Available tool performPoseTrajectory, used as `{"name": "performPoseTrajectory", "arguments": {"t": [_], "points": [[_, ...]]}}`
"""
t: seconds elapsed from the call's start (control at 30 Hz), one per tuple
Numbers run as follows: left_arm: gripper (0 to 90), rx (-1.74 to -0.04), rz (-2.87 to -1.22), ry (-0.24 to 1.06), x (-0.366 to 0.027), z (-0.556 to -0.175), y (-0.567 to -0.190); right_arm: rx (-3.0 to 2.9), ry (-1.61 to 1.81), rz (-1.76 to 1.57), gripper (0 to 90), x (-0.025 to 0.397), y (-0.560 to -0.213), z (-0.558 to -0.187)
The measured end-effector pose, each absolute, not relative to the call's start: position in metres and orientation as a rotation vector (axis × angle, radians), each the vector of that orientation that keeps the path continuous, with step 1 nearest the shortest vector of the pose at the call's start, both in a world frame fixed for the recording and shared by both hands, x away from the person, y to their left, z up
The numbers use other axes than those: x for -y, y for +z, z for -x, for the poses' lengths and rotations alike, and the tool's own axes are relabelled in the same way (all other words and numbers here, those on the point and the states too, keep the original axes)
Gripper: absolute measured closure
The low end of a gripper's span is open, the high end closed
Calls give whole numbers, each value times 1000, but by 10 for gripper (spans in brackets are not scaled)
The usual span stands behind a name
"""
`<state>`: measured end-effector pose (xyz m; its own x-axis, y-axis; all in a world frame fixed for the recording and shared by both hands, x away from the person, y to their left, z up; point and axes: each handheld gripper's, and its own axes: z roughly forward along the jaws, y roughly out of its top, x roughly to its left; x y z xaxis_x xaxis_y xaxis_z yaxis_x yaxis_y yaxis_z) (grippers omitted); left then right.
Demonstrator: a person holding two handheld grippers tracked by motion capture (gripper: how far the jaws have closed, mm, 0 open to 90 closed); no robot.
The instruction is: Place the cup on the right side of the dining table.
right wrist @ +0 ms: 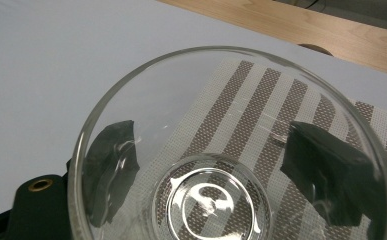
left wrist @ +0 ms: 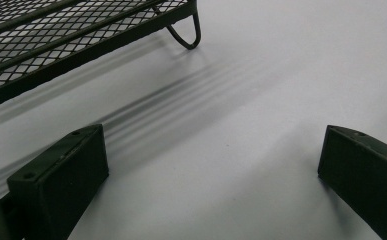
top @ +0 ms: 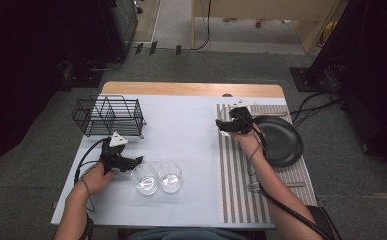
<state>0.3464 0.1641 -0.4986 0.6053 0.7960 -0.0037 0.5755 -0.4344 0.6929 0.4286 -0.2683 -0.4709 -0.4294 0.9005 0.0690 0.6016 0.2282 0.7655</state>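
I've got a glass (right wrist: 231,150) clamped in the right gripper (top: 229,126) over the striped mat (top: 241,190) — next, set it down gently; left gripper (top: 131,162) fingers wide open, empty.

The high view is looking down on the table (top: 191,130); both gripper views are skimming it closely (sharing its white cover).

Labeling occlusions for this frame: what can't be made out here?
- High view: the glass in the right gripper is hidden by that gripper and the hand.
- Right gripper view: the glass is cut off by the bottom edge.
- High view: the fork is partly under the forearm.
- Left gripper view: the rack is cut off top and left.
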Motion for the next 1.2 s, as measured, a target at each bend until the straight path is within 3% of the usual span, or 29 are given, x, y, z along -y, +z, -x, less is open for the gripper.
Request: {"name": "performPoseTrajectory", "arguments": {"t": [1.2], "points": [[0,-1076,-2167,430,-164,-346,-499,-2059,1070,-1443,177,263,-471,-427]]}}
